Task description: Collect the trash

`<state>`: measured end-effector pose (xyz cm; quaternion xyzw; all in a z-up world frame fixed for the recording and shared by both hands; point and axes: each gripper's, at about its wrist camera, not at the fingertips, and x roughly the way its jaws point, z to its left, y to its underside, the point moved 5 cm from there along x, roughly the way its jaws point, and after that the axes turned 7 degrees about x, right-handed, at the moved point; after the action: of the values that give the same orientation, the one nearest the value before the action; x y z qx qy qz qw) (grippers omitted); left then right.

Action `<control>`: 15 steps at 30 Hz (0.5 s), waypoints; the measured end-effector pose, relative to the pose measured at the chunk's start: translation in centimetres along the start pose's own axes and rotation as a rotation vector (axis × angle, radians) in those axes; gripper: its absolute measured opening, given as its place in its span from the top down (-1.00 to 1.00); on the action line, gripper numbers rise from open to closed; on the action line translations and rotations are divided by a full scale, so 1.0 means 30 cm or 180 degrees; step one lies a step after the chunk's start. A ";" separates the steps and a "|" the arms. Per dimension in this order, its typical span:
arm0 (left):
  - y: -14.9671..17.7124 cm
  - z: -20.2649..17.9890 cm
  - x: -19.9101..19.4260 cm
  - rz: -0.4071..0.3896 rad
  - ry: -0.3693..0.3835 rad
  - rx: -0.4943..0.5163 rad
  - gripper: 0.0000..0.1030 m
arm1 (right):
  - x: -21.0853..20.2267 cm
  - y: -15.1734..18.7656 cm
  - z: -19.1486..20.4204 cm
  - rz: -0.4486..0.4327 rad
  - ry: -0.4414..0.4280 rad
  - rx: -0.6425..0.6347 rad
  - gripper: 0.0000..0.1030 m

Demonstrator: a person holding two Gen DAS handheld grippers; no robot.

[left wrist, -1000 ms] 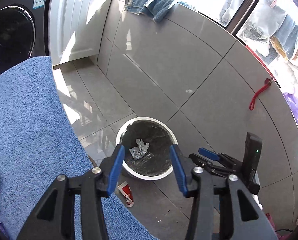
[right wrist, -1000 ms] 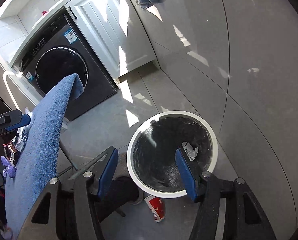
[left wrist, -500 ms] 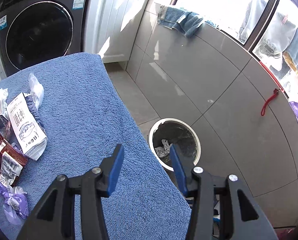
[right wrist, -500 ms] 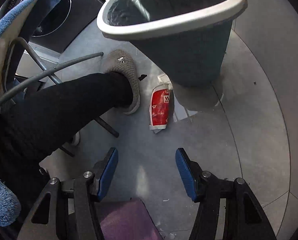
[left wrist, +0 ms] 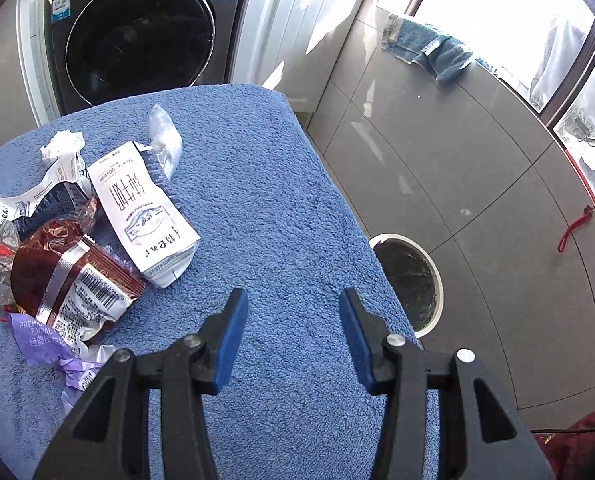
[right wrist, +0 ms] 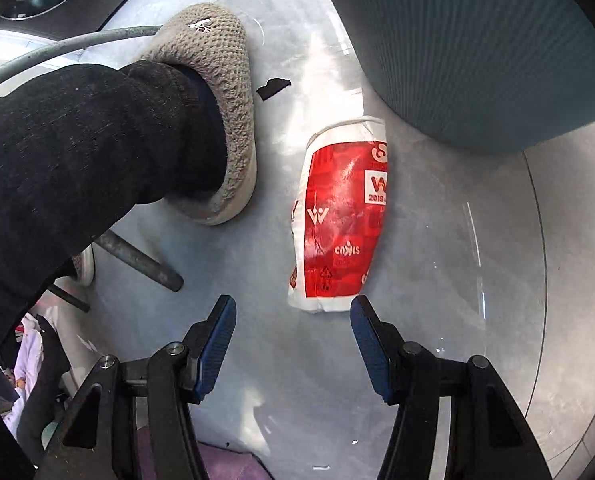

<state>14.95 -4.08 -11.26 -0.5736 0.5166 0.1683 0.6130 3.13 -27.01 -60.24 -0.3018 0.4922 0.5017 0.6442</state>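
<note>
Home laundry area, likely a sunlit balcony room. Shown by a dark front-loading washing machine (left wrist: 137, 36) set beside white cabinet doors (left wrist: 281, 20), large grey floor tiles (left wrist: 477, 184), and clothes hanging outside the tall window (left wrist: 553, 40). Also a blue towel (left wrist: 441, 54) draped over the low wall, a bin (left wrist: 417, 284) on the floor, and a foot in a knitted slipper (right wrist: 217, 80) close to it.
</note>
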 end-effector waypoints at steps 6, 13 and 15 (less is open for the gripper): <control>0.018 -0.003 0.043 0.0100 0.0037 0.0003 0.12 | 0.092 -0.048 -0.016 0.0019 0.0343 0.0073 0.09; 0.055 0.028 0.026 0.0100 0.0057 -0.0081 0.12 | 0.057 -0.043 -0.014 0.0071 0.0190 -0.0023 0.82; 0.062 0.029 0.004 0.0052 0.0061 -0.0082 0.12 | 0.027 -0.002 -0.019 0.0131 0.0145 -0.0128 0.97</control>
<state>13.90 -2.84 -12.51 -0.5788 0.5249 0.1746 0.5991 3.02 -27.25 -61.18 -0.3159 0.5027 0.5176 0.6162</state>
